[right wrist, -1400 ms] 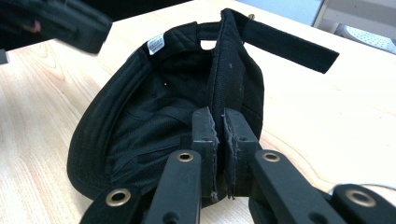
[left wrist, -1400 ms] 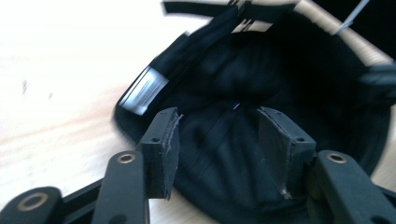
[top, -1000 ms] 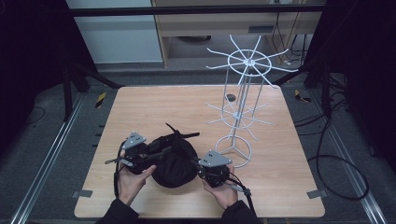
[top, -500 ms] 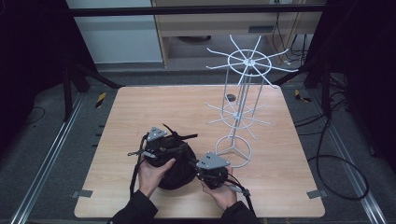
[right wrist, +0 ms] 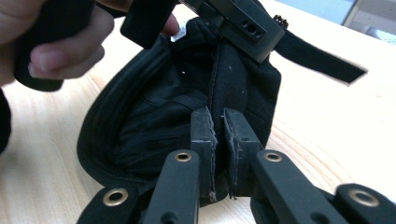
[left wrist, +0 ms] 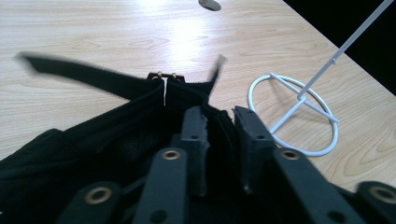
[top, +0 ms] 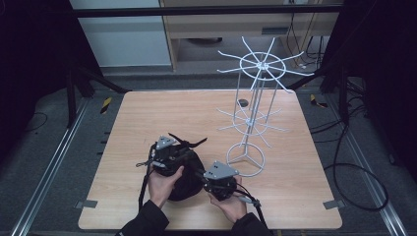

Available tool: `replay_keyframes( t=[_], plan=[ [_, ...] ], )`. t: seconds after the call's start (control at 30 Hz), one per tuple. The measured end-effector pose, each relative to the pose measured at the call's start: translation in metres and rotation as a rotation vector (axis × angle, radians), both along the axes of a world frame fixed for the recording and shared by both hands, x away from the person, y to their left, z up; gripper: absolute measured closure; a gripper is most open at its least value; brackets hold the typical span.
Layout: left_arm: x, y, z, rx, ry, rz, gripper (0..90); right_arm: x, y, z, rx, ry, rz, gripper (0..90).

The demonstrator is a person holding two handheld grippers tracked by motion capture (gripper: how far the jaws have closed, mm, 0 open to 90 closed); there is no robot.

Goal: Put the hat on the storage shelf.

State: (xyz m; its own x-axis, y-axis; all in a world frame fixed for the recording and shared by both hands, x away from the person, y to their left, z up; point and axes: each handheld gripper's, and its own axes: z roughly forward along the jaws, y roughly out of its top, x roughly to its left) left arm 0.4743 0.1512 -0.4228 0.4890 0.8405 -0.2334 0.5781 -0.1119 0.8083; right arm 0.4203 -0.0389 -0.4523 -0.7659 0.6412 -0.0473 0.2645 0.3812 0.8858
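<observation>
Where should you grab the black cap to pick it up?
By its rim, probably. The black cap lies soft and floppy on the table, and its stitched edge is thin enough to pinch. Come in low from the side, as the right tool does.

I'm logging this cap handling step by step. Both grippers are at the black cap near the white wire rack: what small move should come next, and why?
Probably lift the black cap slightly off the table with both grippers together. The right gripper is pinched on its fabric edge, and the left gripper, whose jaws have just been closing, has cap fabric between them. The white wire rack stands close by, a likely hanging place.
</observation>
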Motion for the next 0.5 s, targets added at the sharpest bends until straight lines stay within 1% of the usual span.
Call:
replay_keyframes(
  t=[0.03,0.13,0.17,0.2,0.27,0.3,0.33,0.37,0.43,0.5],
  plan=[
    [0.000,0.000,0.000,0.002,-0.003,-0.001,76.9,0.000,0.000,0.001,0.010,0.006,0.008,80.4],
    [-0.002,0.002,0.002,-0.017,-0.018,-0.007,79.1,-0.001,-0.002,0.006,0.050,0.022,0.042,70.9],
    [-0.002,0.002,0.002,-0.017,-0.018,-0.007,79.3,-0.001,-0.002,0.006,0.050,0.022,0.042,70.9],
    [-0.004,0.006,0.006,-0.030,-0.032,-0.007,79.5,-0.002,-0.007,0.013,0.088,0.024,0.067,64.8],
    [-0.006,0.011,0.011,-0.041,-0.048,-0.005,79.7,-0.004,-0.013,0.020,0.129,0.020,0.076,58.8],
    [-0.007,0.013,0.014,-0.048,-0.058,-0.007,79.7,-0.005,-0.016,0.023,0.147,0.015,0.079,58.4],
    [-0.009,0.016,0.017,-0.055,-0.069,-0.009,79.8,-0.006,-0.020,0.026,0.163,0.009,0.076,57.9],
    [-0.010,0.018,0.020,-0.058,-0.081,-0.012,79.9,-0.007,-0.023,0.029,0.168,-0.003,0.070,57.1],
    [-0.015,0.023,0.028,-0.061,-0.112,-0.018,80.0,-0.008,-0.031,0.033,0.175,-0.019,0.056,56.2],
    [-0.019,0.028,0.036,-0.067,-0.140,-0.024,80.1,-0.007,-0.037,0.034,0.173,-0.024,0.033,55.6]
  ],
)
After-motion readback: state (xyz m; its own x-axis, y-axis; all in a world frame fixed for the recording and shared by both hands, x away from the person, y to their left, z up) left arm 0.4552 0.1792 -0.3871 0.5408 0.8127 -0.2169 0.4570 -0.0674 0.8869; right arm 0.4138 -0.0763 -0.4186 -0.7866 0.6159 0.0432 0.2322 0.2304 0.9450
